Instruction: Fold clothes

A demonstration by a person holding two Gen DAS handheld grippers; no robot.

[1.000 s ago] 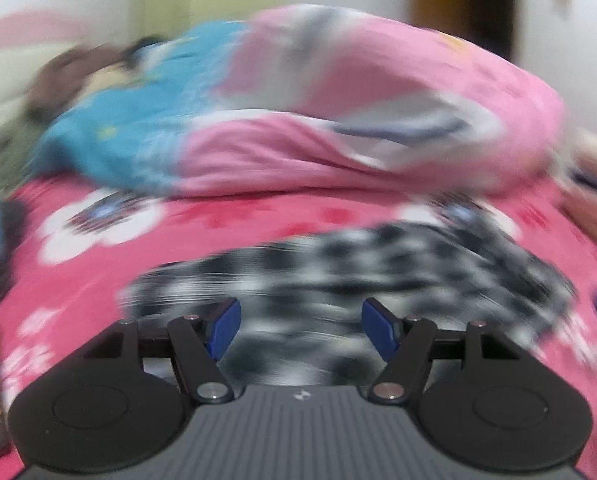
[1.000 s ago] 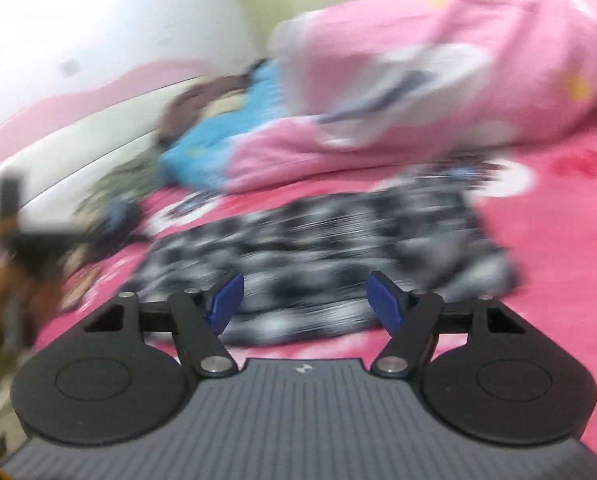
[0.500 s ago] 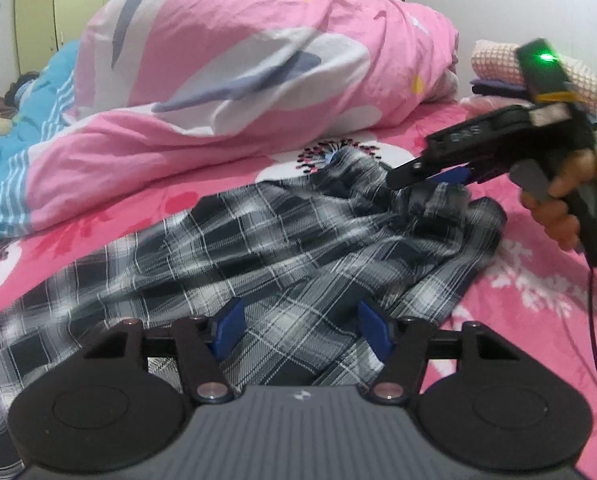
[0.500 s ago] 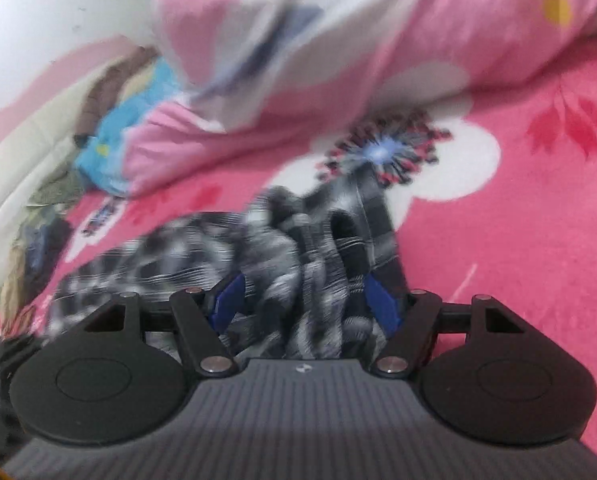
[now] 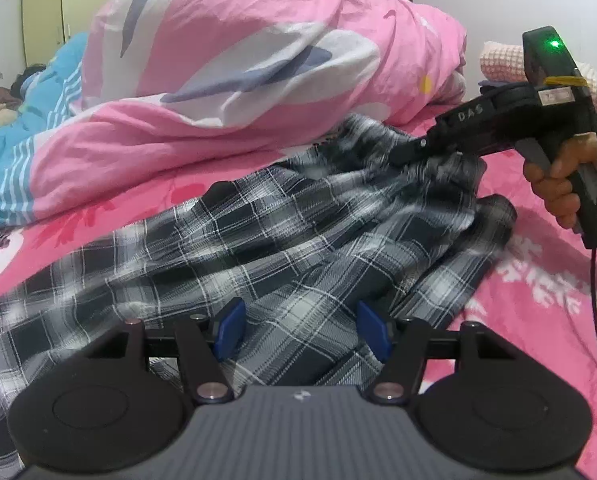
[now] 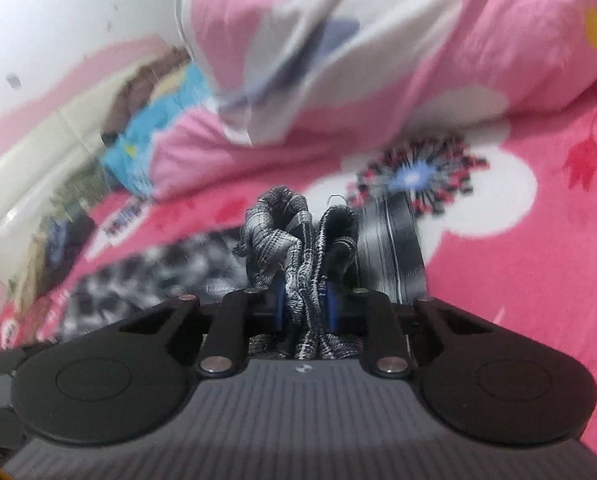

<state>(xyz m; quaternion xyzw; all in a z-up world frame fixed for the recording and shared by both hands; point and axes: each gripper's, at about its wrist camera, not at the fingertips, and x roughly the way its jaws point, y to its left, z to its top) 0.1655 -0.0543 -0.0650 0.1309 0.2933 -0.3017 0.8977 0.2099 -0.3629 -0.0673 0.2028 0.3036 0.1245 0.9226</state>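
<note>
Plaid shirt (image 5: 290,236), dark checks with white lines, is lying rumpled across the pink flowered bedsheet (image 5: 538,320), just in front of a big pink duvet (image 5: 266,64) heaped on the bed.

Right tool (image 6: 304,308) is closing on a bunched fold of the shirt; blue pads (image 6: 279,306) are pressing the cloth from both sides, and the gathered fabric is sticking up past the fingertips. From the left camera, that tool is biting the shirt's far edge, with the person's hand (image 5: 558,184) wrapping its handle.

Left tool (image 5: 300,330) is standing open, low over the near part of the shirt. Cloth is showing between its blue pads, but they are not pinching it.

A blue blanket (image 5: 38,112) is lying at the far left.
</note>
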